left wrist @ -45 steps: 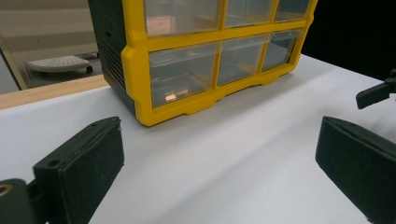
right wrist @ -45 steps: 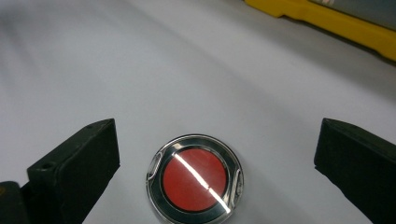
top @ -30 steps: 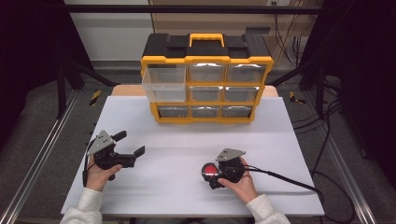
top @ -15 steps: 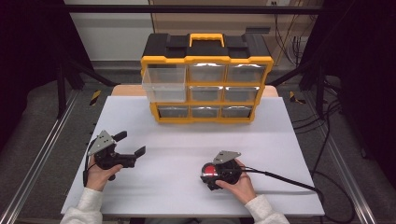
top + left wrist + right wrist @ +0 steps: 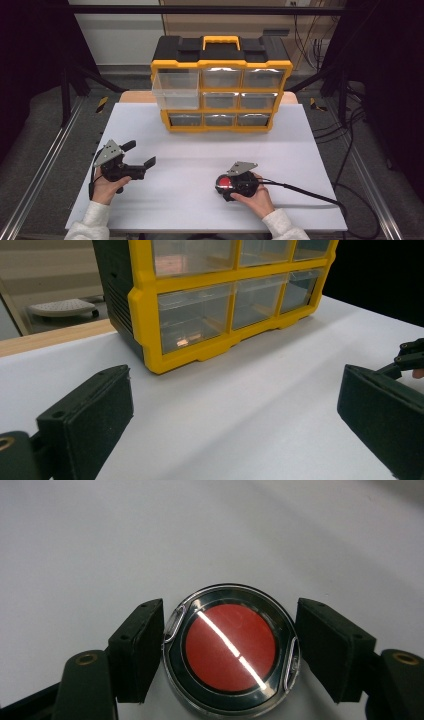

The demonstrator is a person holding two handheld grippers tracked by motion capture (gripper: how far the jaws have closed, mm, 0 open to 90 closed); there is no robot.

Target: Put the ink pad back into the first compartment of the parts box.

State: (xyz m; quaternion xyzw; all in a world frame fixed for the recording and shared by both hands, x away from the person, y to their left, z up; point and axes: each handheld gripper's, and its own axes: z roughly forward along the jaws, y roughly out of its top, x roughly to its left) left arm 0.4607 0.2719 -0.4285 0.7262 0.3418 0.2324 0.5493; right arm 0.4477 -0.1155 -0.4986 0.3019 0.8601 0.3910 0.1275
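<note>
The right claw point(image 5: 226, 186) is pinching a round red-topped case point(image 5: 231, 650) near the front edge of the white counter point(image 5: 200, 150), to the right of its middle. Its jaws have just been closing, and in the right gripper view the two black pads are now pressing against the case's clear rim from either side, with the case sitting flat on the counter between them. The case is showing a red disc ringed in black under a glossy clear lid, with a streak of light running across it; what it holds is hard to make out through the glare. In the high view a hand is wrapping around the back of this claw, and its cable is trailing off to the right across the counter. The left claw point(image 5: 140, 157) is resting well apart from it on the left side of the counter, its jaws standing wide with nothing between them, as the left gripper view shows bare white surface in the gap. At the far side of the counter a yellow and black drawer cabinet point(image 5: 220, 85) is standing upright, and its top-left clear drawer point(image 5: 175, 90) is sticking out from the frame.
</note>
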